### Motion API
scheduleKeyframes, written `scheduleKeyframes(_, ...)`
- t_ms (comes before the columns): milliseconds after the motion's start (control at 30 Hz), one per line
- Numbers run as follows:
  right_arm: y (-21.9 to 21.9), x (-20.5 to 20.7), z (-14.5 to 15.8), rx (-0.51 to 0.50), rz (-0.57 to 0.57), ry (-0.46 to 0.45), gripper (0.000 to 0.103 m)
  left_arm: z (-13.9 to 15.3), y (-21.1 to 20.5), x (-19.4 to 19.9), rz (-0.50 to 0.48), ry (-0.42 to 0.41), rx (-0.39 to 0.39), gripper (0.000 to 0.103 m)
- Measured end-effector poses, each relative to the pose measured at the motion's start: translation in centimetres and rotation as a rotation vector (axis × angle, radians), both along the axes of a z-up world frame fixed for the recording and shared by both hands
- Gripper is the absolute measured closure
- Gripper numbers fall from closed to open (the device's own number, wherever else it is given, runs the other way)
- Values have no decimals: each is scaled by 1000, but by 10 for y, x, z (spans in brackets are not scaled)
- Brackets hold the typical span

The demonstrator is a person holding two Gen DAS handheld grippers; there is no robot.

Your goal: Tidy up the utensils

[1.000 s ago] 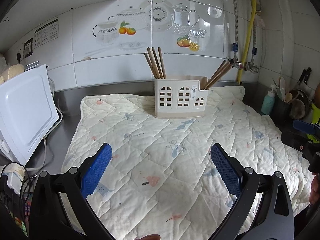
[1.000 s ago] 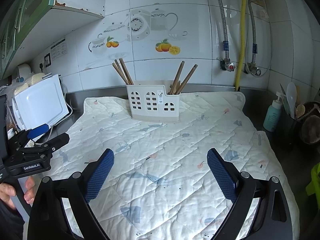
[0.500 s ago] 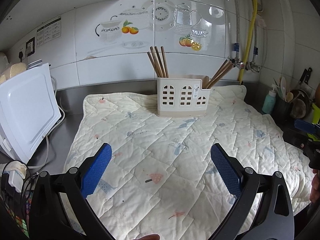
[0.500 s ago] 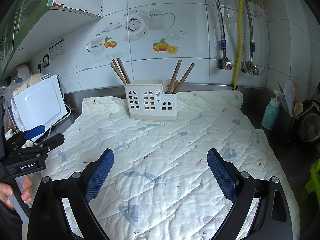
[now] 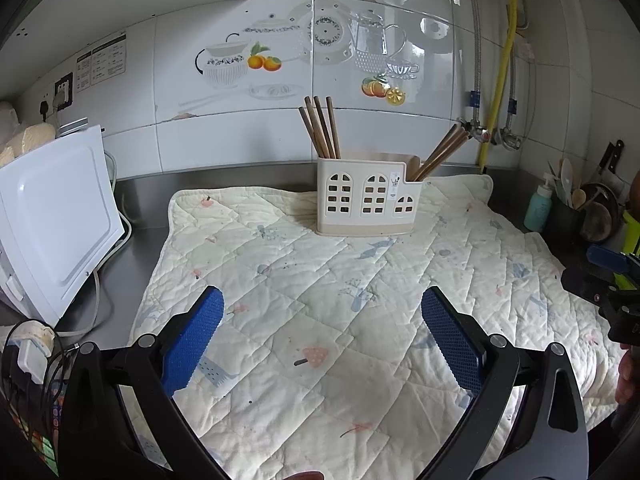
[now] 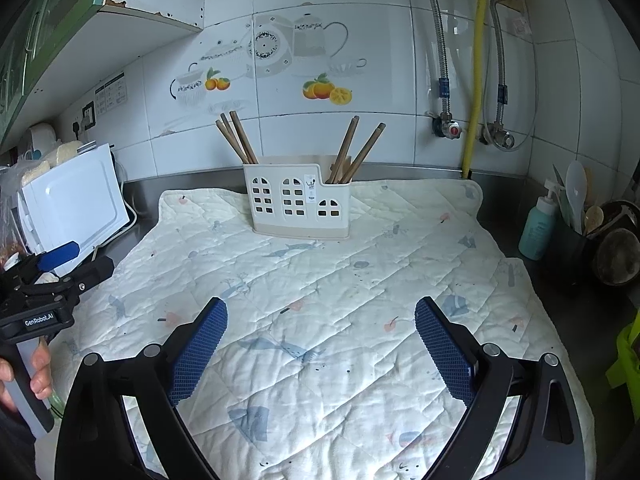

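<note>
A cream utensil holder [image 5: 368,198] [image 6: 298,202] with arched cut-outs stands at the back of a quilted mat [image 5: 320,300] [image 6: 320,300]. Brown chopsticks lean out of its left compartment [image 5: 320,126] [image 6: 236,138], and more [image 5: 442,152] [image 6: 358,150] lean out of its low right compartment. My left gripper [image 5: 322,334] is open over the mat's near part, well short of the holder, holding nothing. My right gripper [image 6: 320,344] is open too and holds nothing. No loose utensil lies on the mat. Each gripper shows at the edge of the other's view.
A white appliance [image 5: 52,216] [image 6: 76,204] with cables stands at the left on the steel counter. At the right are a teal bottle [image 6: 538,228] and a dark pot of spoons [image 6: 576,216]. Pipes and valves [image 6: 476,80] run down the tiled wall.
Both grippers have drawn slightly back and drifted, so the holder sits a little farther off and shifted in each view. Both stay open.
</note>
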State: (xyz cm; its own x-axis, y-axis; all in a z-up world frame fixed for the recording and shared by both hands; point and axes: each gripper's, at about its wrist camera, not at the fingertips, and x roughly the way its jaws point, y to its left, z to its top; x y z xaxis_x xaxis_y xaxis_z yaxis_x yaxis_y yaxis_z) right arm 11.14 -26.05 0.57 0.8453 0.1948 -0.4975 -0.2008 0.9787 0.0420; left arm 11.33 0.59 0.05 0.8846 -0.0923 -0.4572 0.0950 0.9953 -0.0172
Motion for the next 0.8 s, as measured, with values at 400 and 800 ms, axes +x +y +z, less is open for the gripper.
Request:
scheduleKeyframes(400,1,0,-3,-10,-2,0,11,0,0,-2,2,2,-9,5)
scheduleKeyframes(800,2,-1,-3,-13,2,2,11,-1,0,-2,1,2,-11,5)
